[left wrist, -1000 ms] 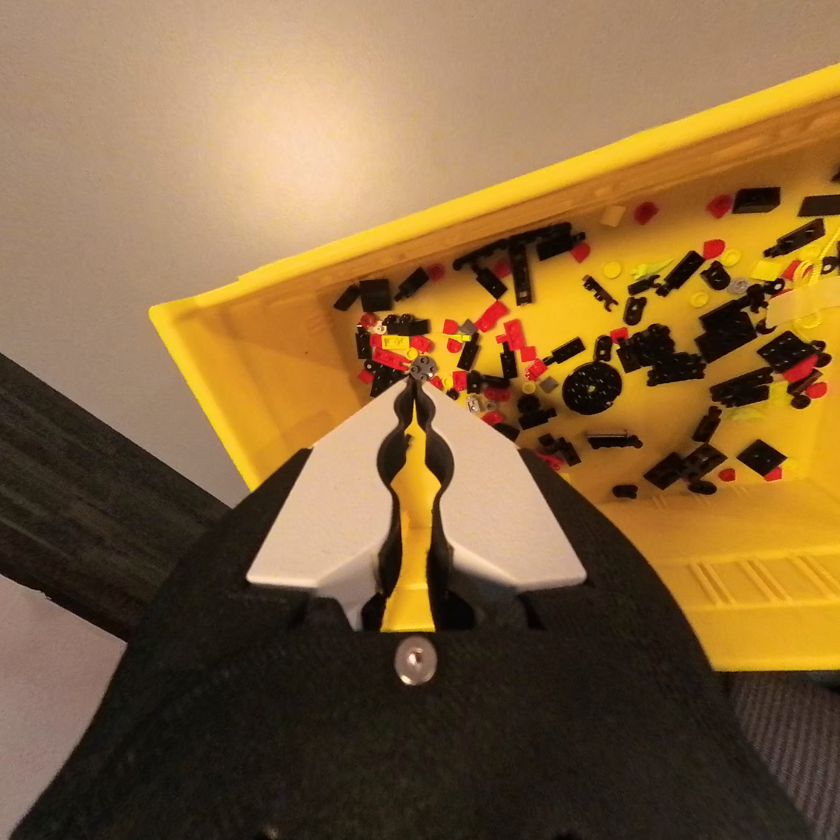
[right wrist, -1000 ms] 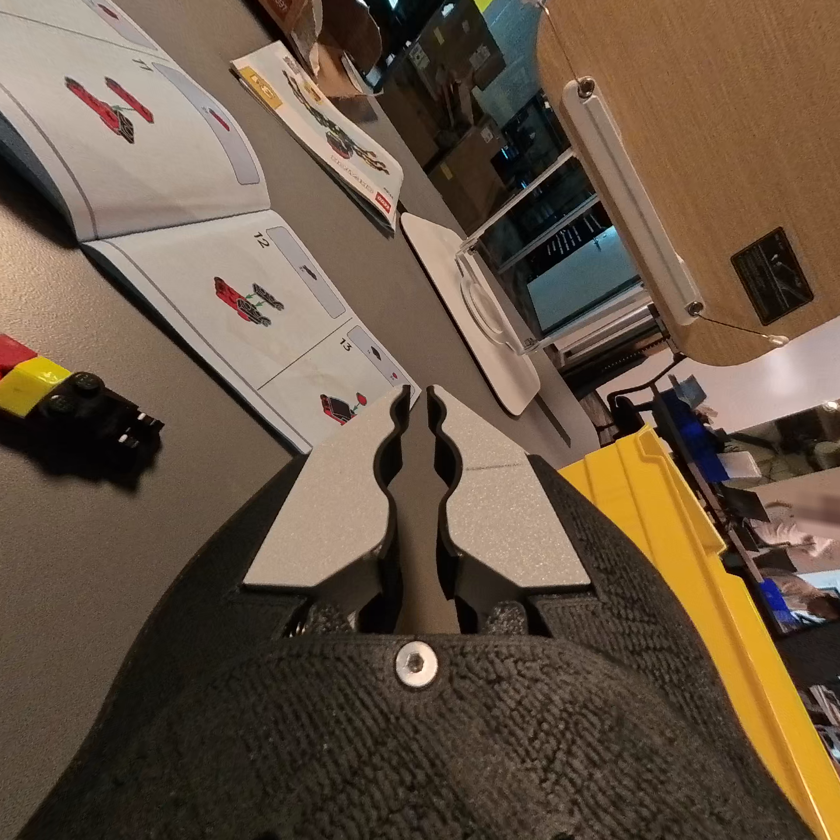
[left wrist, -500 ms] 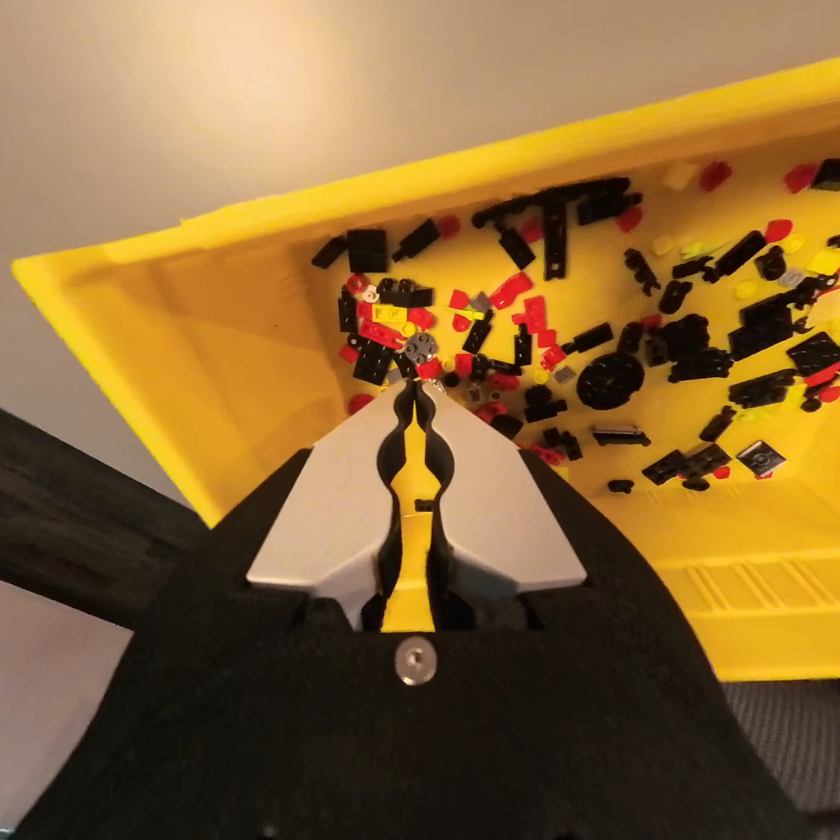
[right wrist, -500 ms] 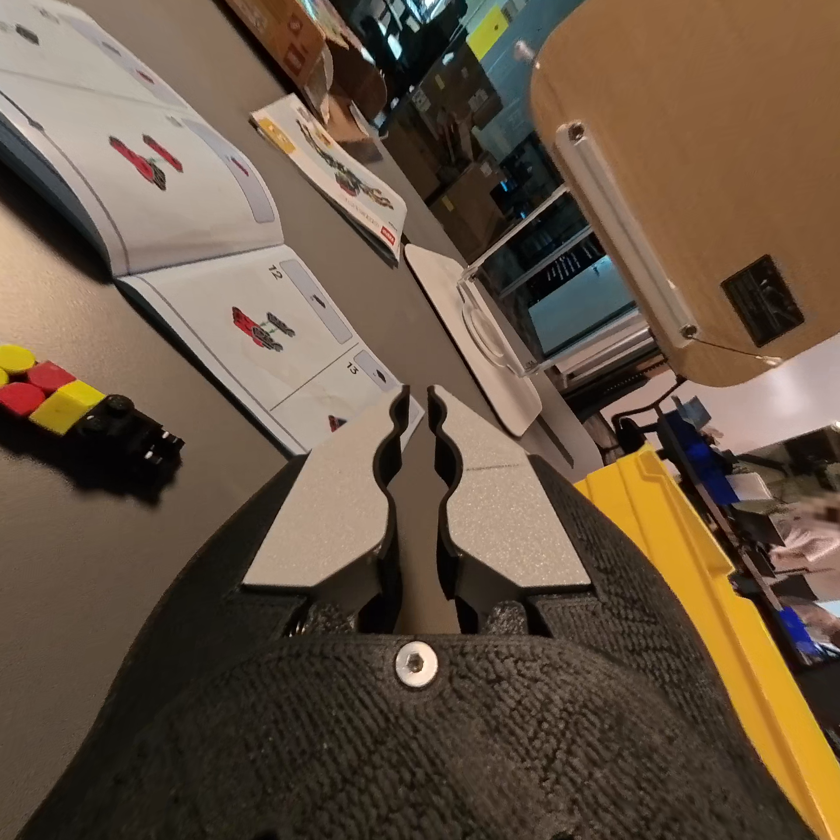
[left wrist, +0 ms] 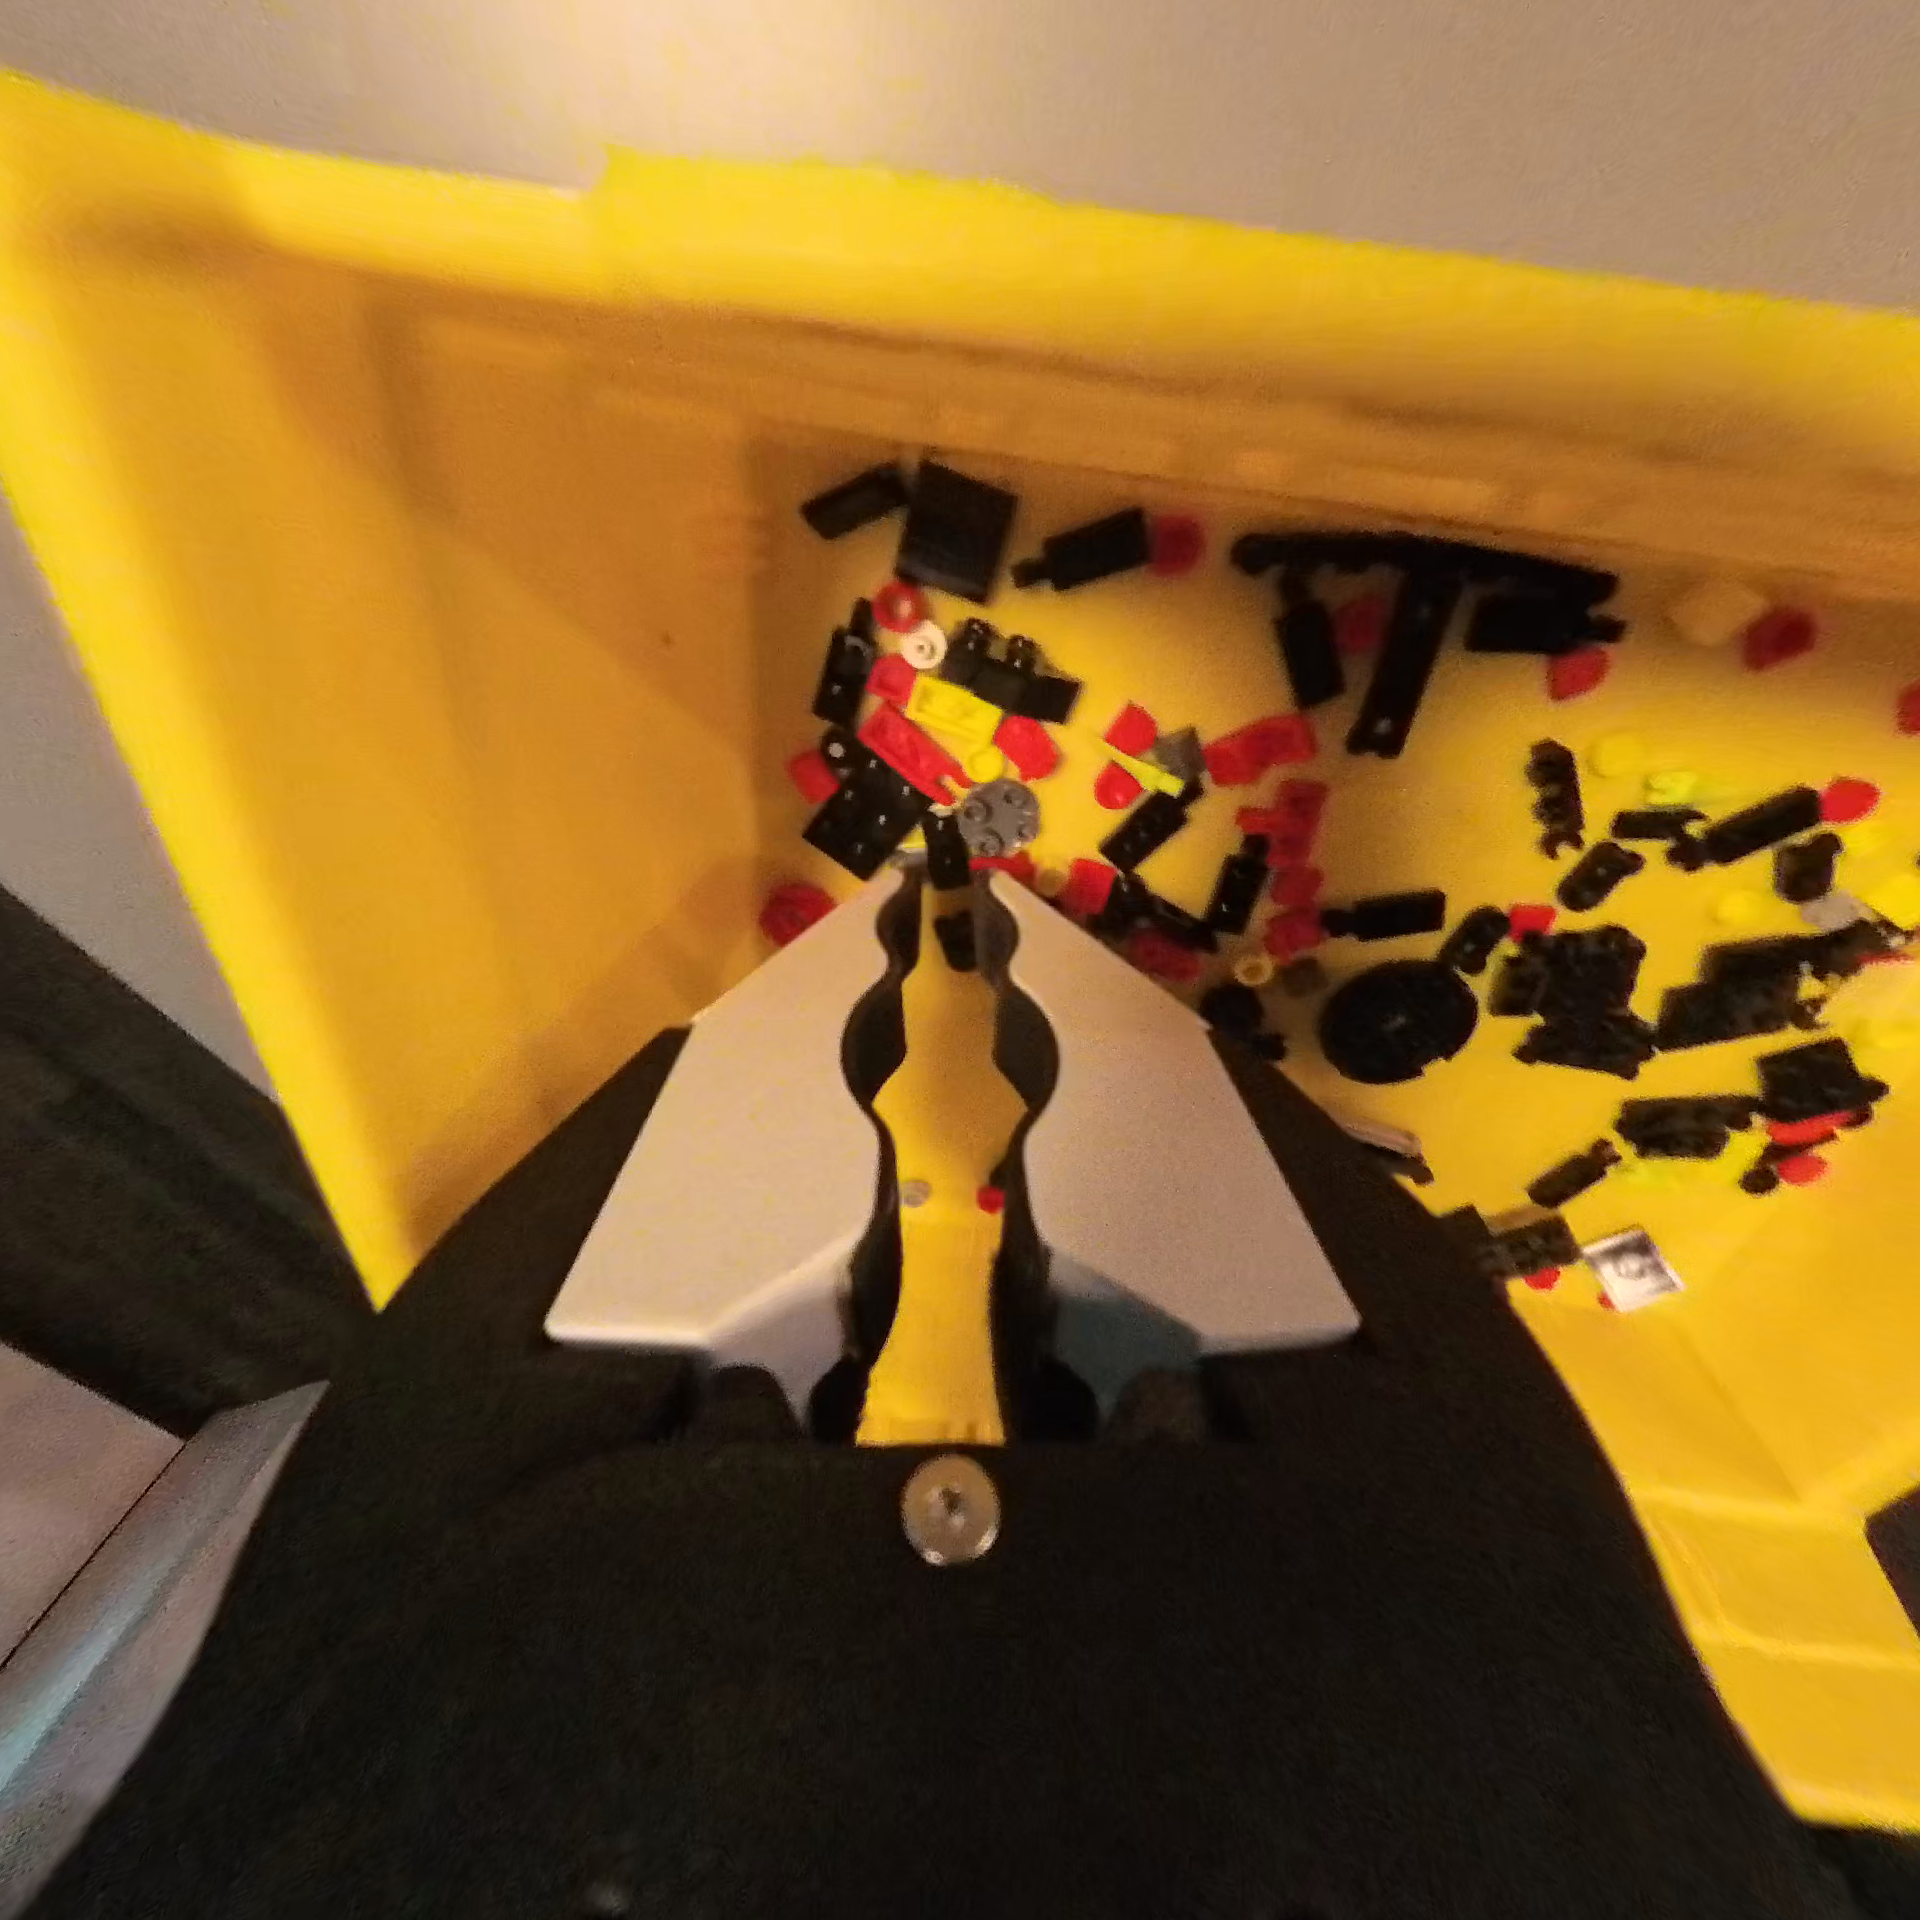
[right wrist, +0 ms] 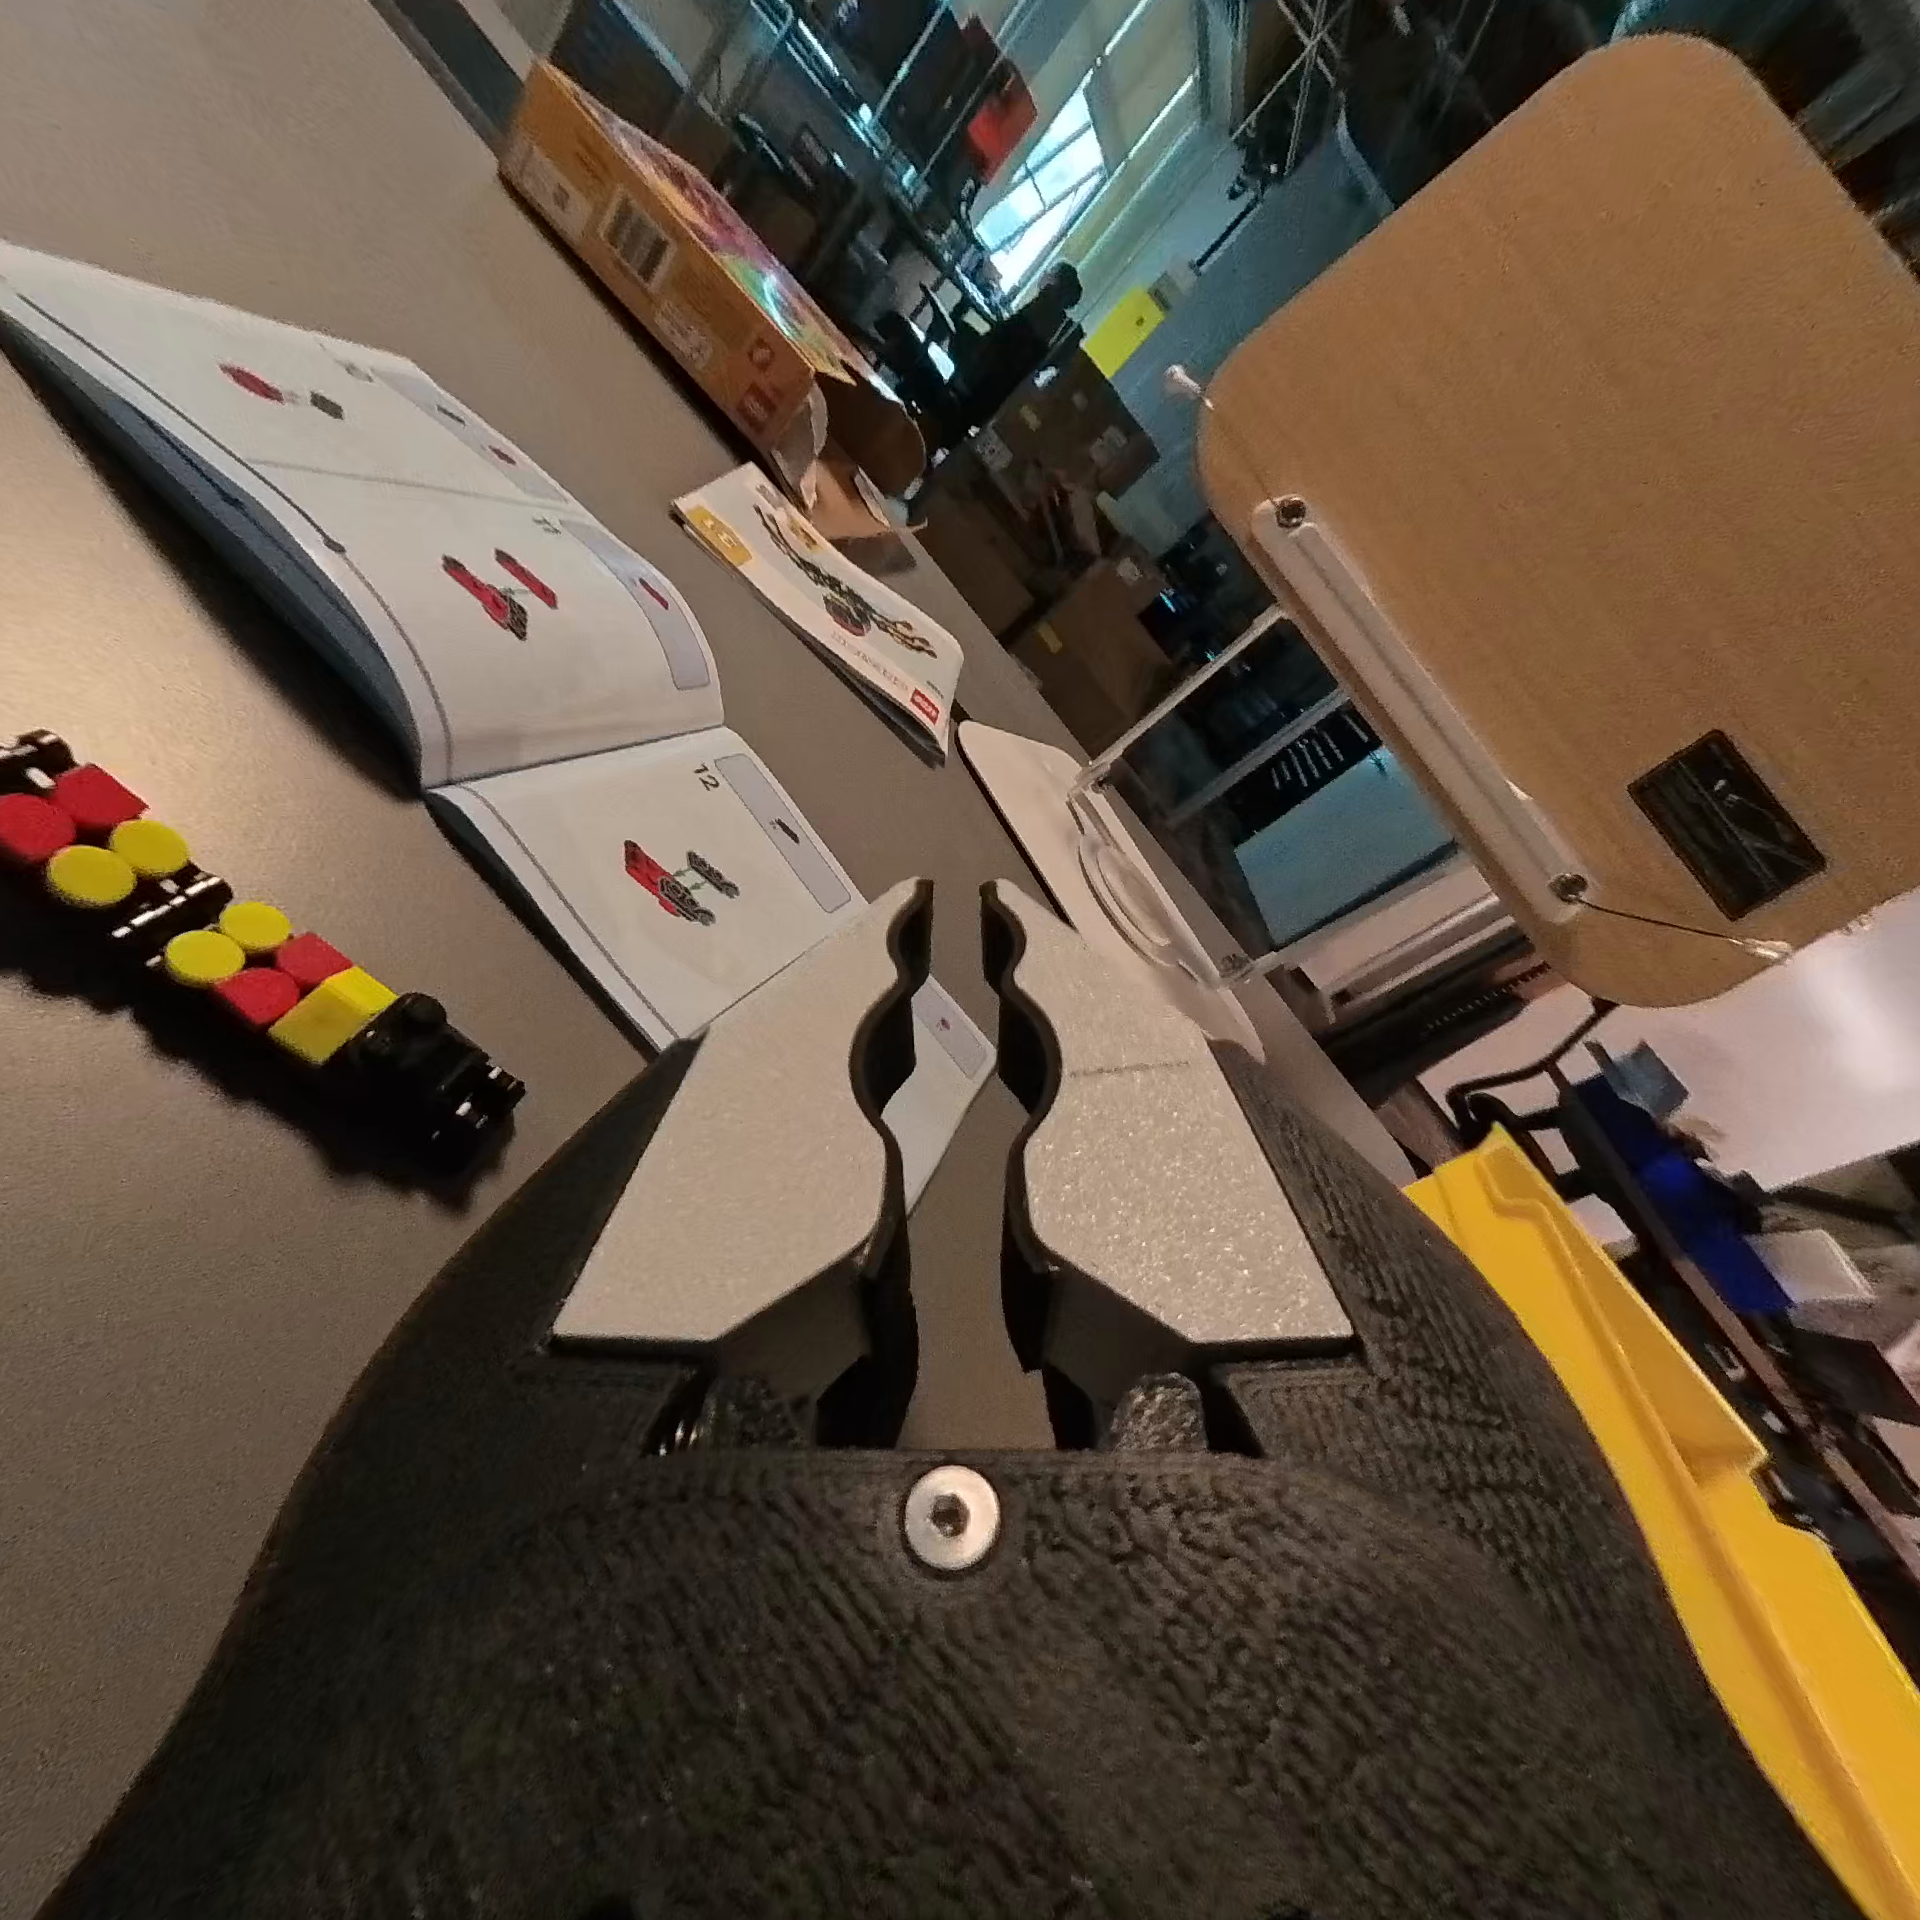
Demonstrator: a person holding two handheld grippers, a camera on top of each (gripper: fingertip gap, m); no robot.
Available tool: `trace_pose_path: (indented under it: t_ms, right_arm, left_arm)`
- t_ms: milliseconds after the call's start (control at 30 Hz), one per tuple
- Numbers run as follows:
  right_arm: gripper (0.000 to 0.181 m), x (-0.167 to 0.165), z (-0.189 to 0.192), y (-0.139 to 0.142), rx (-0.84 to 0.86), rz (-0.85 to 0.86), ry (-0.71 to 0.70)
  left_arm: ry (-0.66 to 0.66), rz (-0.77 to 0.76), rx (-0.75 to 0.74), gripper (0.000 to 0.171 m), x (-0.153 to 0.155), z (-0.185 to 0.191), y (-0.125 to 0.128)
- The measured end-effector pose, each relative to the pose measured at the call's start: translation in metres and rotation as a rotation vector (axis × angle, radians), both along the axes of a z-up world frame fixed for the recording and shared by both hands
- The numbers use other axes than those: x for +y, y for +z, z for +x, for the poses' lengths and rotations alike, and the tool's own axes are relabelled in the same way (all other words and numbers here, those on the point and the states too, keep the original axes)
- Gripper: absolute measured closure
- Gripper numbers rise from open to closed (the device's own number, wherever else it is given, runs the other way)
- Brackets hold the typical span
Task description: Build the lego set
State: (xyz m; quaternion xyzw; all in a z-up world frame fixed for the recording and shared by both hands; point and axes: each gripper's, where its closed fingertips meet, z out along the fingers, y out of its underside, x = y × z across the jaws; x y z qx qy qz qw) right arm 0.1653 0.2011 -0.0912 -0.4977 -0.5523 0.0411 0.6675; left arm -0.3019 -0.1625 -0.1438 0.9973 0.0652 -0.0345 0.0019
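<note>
L gripper (left wrist: 948,883) is down inside the yellow bin (left wrist: 520,623), tips at the edge of the pile of loose bricks (left wrist: 1299,831) near the bin's left corner. Jaws apart by a narrow gap; a small black piece (left wrist: 945,854) sits right at the tips, between them, but blur means can't tell if it's pinched or just lying there. A grey round plate (left wrist: 1000,818) lies just past the tips, slightly to the right.

R gripper (right wrist: 951,899) is low over the dark table (right wrist: 208,1299), jaws slightly apart, nothing in them. The part-built model (right wrist: 239,935), red, yellow & black, lies on the table to its left, well apart from the tips. Open instruction booklet (right wrist: 499,644) lies just ahead, its near corner under the tips; bin rim (right wrist: 1662,1455) on the right.
</note>
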Motion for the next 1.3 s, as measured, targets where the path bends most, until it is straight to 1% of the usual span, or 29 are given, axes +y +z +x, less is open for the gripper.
trace_pose_path:
  t_ms: [167,233,300,400,500,533,633,833,933,1067,1300]
  right_arm:
    - [0.174,-0.005,-0.002,0.002,0.027,-0.021,0.043]
    - [0.174,-0.006,-0.003,0.003,0.036,-0.027,0.053]
    - [0.174,-0.007,-0.003,0.004,0.046,-0.035,0.062]
    - [0.173,-0.007,-0.003,0.004,0.059,-0.05,0.065]
    - [0.173,-0.006,-0.002,0.004,0.066,-0.06,0.065]
    - [0.173,-0.006,-0.002,0.004,0.067,-0.061,0.065]
    - [0.173,-0.006,-0.002,0.004,0.064,-0.064,0.066]
    - [0.173,-0.007,-0.002,0.003,0.059,-0.064,0.069]
    - [0.173,-0.007,-0.002,0.003,0.063,-0.069,0.071]
    - [0.173,-0.007,-0.003,0.003,0.061,-0.071,0.078]
    - [0.173,-0.009,-0.002,0.005,0.081,-0.086,0.091]
  left_arm:
    - [0.055,0.122,0.021,0.169,0.013,-0.004,0.003]
    - [0.07,0.107,0.038,0.169,0.007,-0.007,0.0]
    - [0.083,0.092,0.007,0.168,0.001,-0.003,-0.005]
    - [0.103,0.137,-0.038,0.167,0.001,0.0,-0.009]
    - [0.128,0.184,-0.044,0.167,0.005,-0.006,-0.008]
    - [0.129,0.193,-0.059,0.169,0.006,-0.006,-0.008]
    - [0.133,0.196,-0.106,0.168,0.007,0.0,-0.009]
    - [0.135,0.179,-0.123,0.165,0.003,0.005,-0.009]
    - [0.13,0.197,-0.12,0.165,0.003,0.006,-0.008]
    - [0.13,0.226,-0.162,0.165,0.006,0.011,-0.007]
    - [0.107,0.24,-0.117,0.167,0.008,0.009,-0.006]
